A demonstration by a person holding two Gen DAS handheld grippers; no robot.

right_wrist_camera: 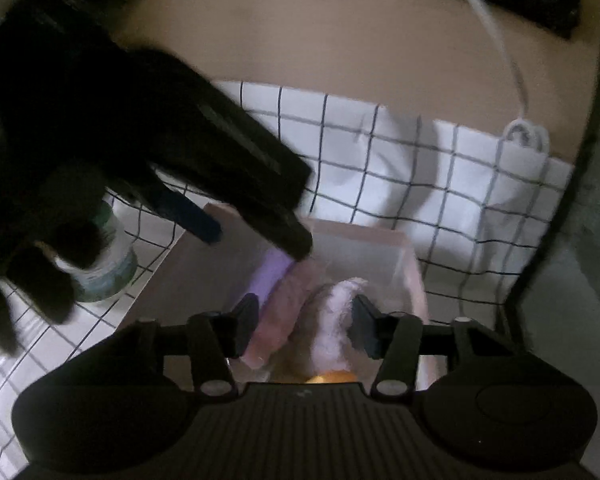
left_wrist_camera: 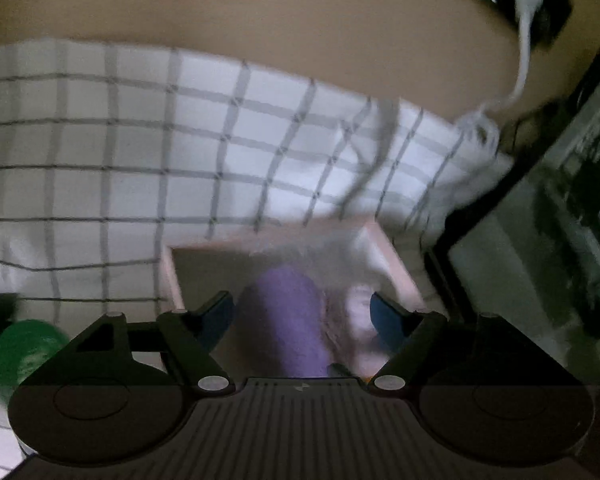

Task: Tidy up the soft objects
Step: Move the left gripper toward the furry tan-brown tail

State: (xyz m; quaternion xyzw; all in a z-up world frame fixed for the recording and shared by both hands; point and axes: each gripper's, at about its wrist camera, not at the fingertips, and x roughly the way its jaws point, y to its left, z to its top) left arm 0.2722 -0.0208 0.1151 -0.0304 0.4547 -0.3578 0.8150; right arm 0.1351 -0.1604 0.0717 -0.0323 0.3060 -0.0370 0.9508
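Both released, the left hand-held gripper (left_wrist_camera: 302, 312) and right hand-held gripper (right_wrist_camera: 304, 322) hover over the pink box (right_wrist_camera: 364, 236), where the purple roll (left_wrist_camera: 288, 320), pink roll (right_wrist_camera: 288, 300) and fluffy white cloth (right_wrist_camera: 336, 320) lie side by side, apparently to nudge them tidy.

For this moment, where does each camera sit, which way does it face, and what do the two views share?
Left wrist: on the left gripper, facing down into the pink box at a purple roll; own open fingers show.
Right wrist: on the right gripper, facing down into the box at a white fluffy roll; own fingers, plus the left gripper in a gloved hand.
Shared: box, purple roll, checked cloth.
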